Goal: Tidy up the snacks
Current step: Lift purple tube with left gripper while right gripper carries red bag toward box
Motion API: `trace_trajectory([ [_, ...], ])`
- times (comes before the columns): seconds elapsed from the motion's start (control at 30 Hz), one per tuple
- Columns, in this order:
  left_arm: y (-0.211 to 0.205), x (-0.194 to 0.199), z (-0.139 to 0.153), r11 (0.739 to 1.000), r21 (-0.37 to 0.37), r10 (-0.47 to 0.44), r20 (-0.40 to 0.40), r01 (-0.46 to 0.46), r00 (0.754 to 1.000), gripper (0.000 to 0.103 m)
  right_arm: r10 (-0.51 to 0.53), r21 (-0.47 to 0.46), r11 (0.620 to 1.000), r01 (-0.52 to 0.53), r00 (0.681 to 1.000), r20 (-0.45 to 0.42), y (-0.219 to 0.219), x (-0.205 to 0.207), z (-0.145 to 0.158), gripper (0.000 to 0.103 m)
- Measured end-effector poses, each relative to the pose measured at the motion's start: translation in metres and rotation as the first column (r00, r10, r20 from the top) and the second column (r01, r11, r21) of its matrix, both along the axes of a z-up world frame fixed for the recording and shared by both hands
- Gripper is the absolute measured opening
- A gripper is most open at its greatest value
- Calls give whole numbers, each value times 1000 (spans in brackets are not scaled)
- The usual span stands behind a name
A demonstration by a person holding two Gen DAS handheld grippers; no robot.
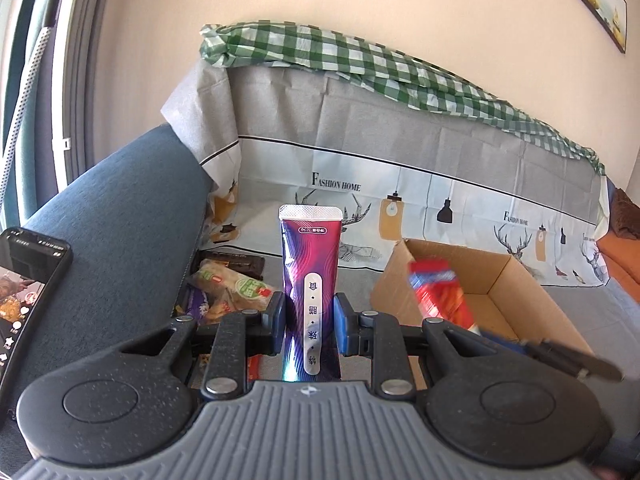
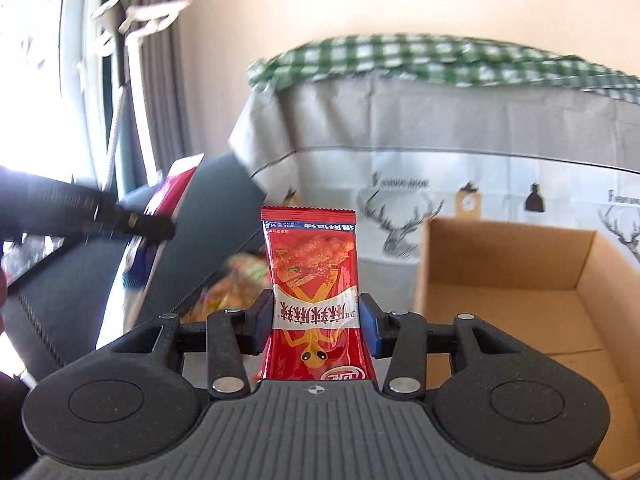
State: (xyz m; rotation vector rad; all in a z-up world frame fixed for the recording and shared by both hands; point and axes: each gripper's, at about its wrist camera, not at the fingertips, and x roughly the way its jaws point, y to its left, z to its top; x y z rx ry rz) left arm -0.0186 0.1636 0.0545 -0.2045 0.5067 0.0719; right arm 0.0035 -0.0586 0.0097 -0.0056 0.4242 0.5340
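left gripper (image 1: 310,326) fingers clamp purple sachet (image 1: 311,276) above sofa | right gripper (image 2: 316,326) fingers clamp red snack packet (image 2: 314,292) beside cardboard box (image 2: 520,280) | risk: slick foil slips out, or packets collide over box

My left tool (image 1: 310,326) is matte black speckled plastic: two rounded lobes at 7 and 5 o'clock, each with a shallow circular recess, and a triangular cut-out higher on each. Between the lobes sits a grey ribbed plate with a small crosshair mark at its top edge. Black link bars run up from silver rivets, two low and more higher, toward 12 o'clock. The fingers (image 1: 344,330) end in blue pads on black blocks.

My right tool (image 2: 316,326) has the same build: black lobes, a darker grey ribbed plate with the same crosshair, silver rivets, and blue-faced fingers (image 2: 372,330). From my left camera its black body appears blurred at 4 o'clock.
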Motion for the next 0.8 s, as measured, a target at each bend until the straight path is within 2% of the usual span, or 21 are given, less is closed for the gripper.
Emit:
trace_trajectory([
  [0.3,-23,15,0,999,23,-35,1,35,999,27,-128,76,989,125,991,31,-56,30,31,46],
  [0.47,-37,25,-1,998,-12,-67,29,67,997,27,-200,108,975,195,979,40,-93,46,48,46],
  [0.6,-54,37,-2,992,-43,-118,72,122,990,27,-206,79,977,199,974,93,-122,58,61,46],
  [0.7,-71,48,-6,987,-32,-154,71,156,986,27,-223,37,975,220,967,123,-142,68,58,46],
  [0.8,-87,58,-12,982,-23,-188,60,189,980,27,-278,50,960,275,959,62,-162,78,40,46],
])
